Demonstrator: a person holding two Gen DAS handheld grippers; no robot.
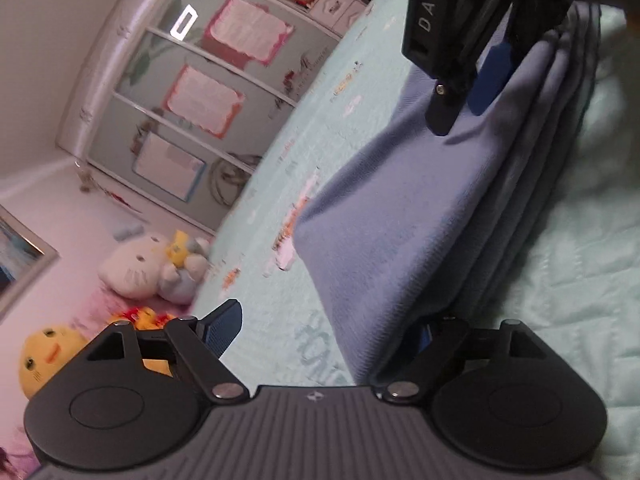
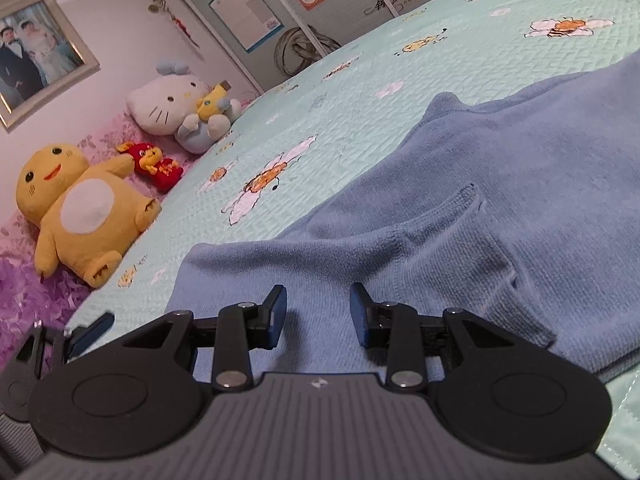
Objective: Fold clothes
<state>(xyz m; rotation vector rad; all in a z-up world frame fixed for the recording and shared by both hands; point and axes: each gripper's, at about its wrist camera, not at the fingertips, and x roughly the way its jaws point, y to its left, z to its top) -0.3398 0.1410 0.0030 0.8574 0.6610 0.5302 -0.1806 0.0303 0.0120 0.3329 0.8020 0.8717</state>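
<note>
Both tools look alike. The right gripper (image 2: 318,314) has a grey body with ridges, two round black discs, black arms, shiny silver screws and blue pads (image 2: 278,316). The left gripper (image 1: 332,332) is the same. One black side has white letters "DAS" (image 1: 429,6).

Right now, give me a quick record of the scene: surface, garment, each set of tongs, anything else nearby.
surface: bed with mint quilt, bee and flower print
garment: blue sweater, lying folded on the quilt
left tongs: jaws wide apart at the sweater's near edge, one finger hidden under the cloth, not pinching
right tongs: jaws partly apart over the sweater, nothing between them
nearby: yellow plush, white cat plush, red plush at the bed's far end
wall: framed photo
</note>
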